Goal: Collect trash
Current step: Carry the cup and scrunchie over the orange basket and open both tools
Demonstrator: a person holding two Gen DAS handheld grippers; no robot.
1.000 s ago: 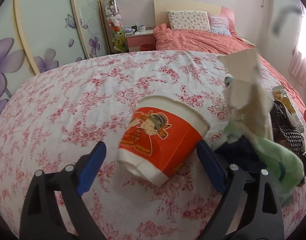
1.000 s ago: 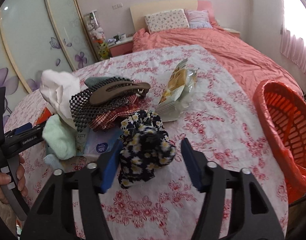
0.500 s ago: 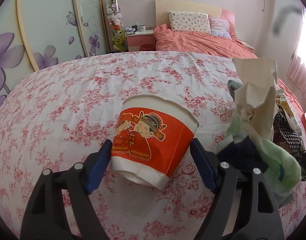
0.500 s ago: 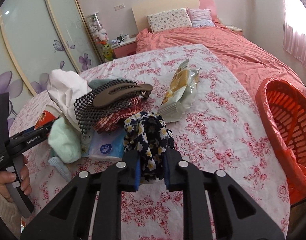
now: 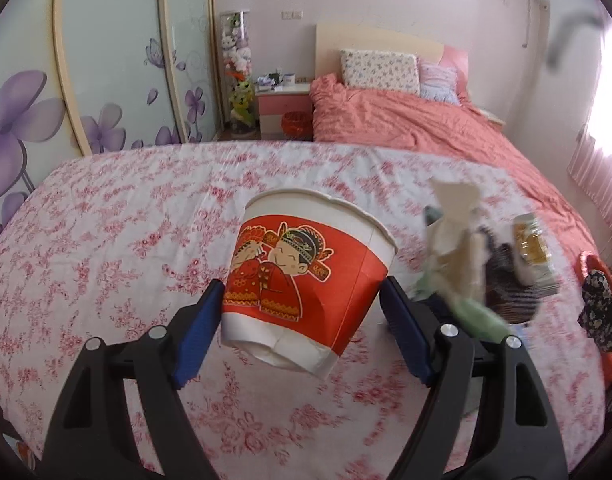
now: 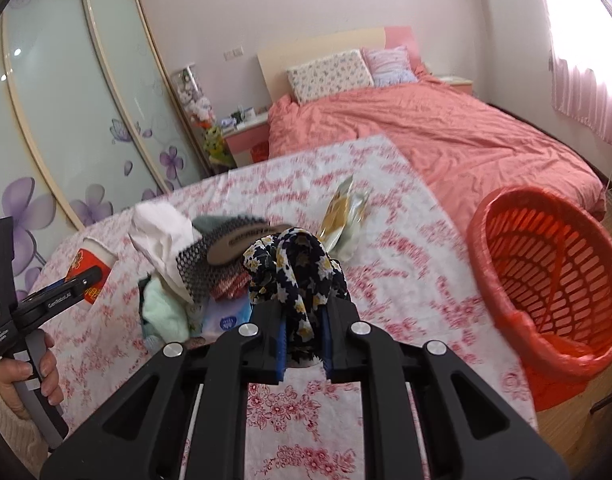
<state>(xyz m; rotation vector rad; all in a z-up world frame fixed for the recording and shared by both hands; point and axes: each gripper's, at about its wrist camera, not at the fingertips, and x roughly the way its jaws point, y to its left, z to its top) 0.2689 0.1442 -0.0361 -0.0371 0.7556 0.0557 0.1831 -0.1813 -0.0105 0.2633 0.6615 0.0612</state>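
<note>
A red-and-white paper cup [image 5: 306,276] with a cartoon print hangs tilted above the flowered tablecloth [image 5: 105,240]. My left gripper [image 5: 301,290] is shut on the cup, one blue pad on each side. The same cup [image 6: 89,260] shows at the left of the right wrist view. My right gripper [image 6: 303,320] is closing its jaws on a dark floral cloth [image 6: 293,268], which is pinched between the pads and held off the table. That floral cloth [image 5: 600,312] also appears at the far right of the left wrist view.
An orange mesh basket [image 6: 486,240] stands off the table's right edge. A pile lies mid-table: white tissue [image 6: 161,232], brown hair clip [image 6: 245,236], snack packet [image 6: 344,216], pale green cloth [image 6: 163,312]. A pink bed [image 6: 446,136] is behind. A hand [image 6: 29,372] grips the left handle.
The left jaws closed onto the cup and lifted it off the table. The right jaws closed from wide open onto the floral cloth and raised it.
</note>
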